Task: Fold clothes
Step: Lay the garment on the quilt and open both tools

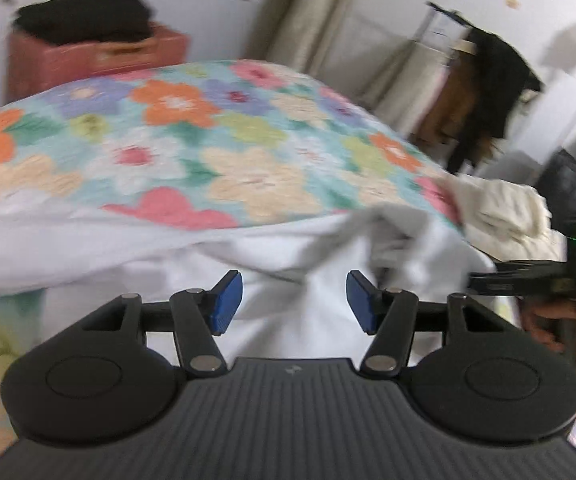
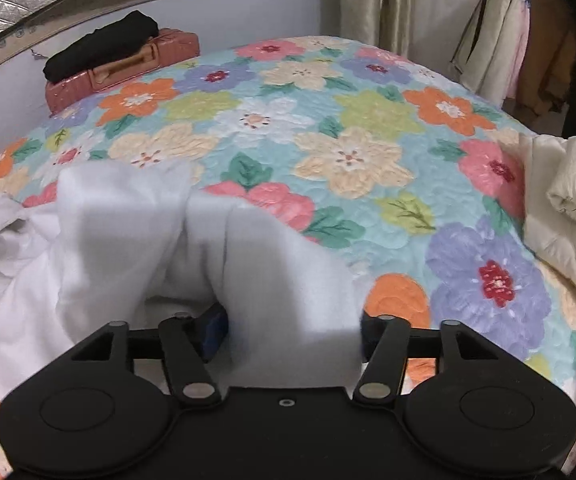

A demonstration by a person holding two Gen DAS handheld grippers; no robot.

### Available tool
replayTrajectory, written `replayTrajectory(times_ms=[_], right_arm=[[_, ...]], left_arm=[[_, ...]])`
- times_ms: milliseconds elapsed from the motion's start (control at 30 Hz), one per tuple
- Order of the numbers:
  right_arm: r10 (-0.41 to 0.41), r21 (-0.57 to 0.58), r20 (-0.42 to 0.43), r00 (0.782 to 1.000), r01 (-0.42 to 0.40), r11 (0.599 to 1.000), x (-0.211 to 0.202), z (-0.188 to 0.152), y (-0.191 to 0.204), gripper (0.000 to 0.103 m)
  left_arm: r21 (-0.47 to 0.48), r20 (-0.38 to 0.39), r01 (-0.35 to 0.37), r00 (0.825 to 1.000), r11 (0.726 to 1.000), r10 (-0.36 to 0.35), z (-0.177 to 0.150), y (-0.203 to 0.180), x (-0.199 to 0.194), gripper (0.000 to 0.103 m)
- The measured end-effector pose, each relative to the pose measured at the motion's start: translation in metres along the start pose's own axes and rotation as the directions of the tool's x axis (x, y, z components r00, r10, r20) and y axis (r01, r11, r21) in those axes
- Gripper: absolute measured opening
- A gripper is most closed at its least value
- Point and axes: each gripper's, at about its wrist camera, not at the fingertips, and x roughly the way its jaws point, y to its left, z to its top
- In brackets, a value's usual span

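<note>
One white garment (image 2: 136,240) on the bed (image 2: 368,140). Left tool (image 1: 294,300) released, cloth just ahead. Right tool (image 2: 288,336) spread wide, cloth draped between fingers. One cream garment (image 2: 568,208) right.

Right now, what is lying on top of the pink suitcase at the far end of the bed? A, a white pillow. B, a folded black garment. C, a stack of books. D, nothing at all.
B: a dark folded garment lies on the suitcase beyond the floral bedspread.
</note>
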Motion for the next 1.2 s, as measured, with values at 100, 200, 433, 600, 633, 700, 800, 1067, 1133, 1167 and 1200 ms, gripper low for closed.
replayTrajectory(times_ms=[100,200,433,600,633,700,800,1067,1133,1167,1200], right_arm=[[-0.155,-0.095,0.024,0.988,0.157,0.983,-0.007,0.005,0.0,0.068],[-0.326,-0.089,0.066,0.943,0.331,0.939,-0.025,0.007,-0.003,0.068],[0.022,0.106,0.163,0.986,-0.04,0.994,-0.077,-0.023,0.009,0.069],[0.076,0.032,0.109,0.991,-0.08,0.996,-0.055,-0.04,0.044,0.069],[0.082,0.015,0.103,0.991,-0.084,0.996,-0.051,-0.041,0.048,0.069],[0.092,-0.012,0.098,0.991,-0.091,0.996,-0.044,-0.042,0.053,0.069],[0.097,0.008,0.108,0.989,-0.099,0.995,-0.039,-0.035,0.045,0.069],[0.179,0.091,0.145,0.973,-0.194,0.977,-0.02,-0.025,0.039,0.07],[0.182,0.087,0.139,0.973,-0.195,0.977,-0.011,-0.025,0.043,0.07],[0.183,0.085,0.136,0.974,-0.196,0.977,-0.007,-0.025,0.044,0.07],[0.185,0.082,0.133,0.974,-0.196,0.977,-0.003,-0.025,0.046,0.07]], left_arm=[[-0.029,-0.031,-0.013,0.999,0.999,0.012,-0.003,0.016,0.006,0.057],[0.004,-0.061,-0.027,0.998,1.0,0.028,-0.007,0.015,0.014,0.057],[0.018,-0.118,-0.055,0.991,0.998,0.057,-0.015,0.014,0.029,0.06],[0.052,-0.045,-0.239,0.969,0.97,0.242,-0.007,0.036,0.017,0.063],[0.027,-0.051,-0.253,0.966,0.967,0.254,-0.006,0.045,0.015,0.064],[-0.016,-0.092,-0.288,0.954,0.957,0.286,-0.006,0.062,0.013,0.064],[0.003,-0.159,-0.409,0.901,0.913,0.404,-0.013,0.077,0.018,0.064],[-0.112,-0.226,-0.427,0.89,0.897,0.396,-0.023,0.107,0.032,0.078],[-0.127,-0.235,-0.412,0.896,0.902,0.376,-0.028,0.108,0.04,0.088],[-0.135,-0.226,-0.405,0.901,0.904,0.37,-0.029,0.107,0.043,0.094],[-0.143,-0.217,-0.4,0.905,0.905,0.365,-0.03,0.107,0.045,0.094]])
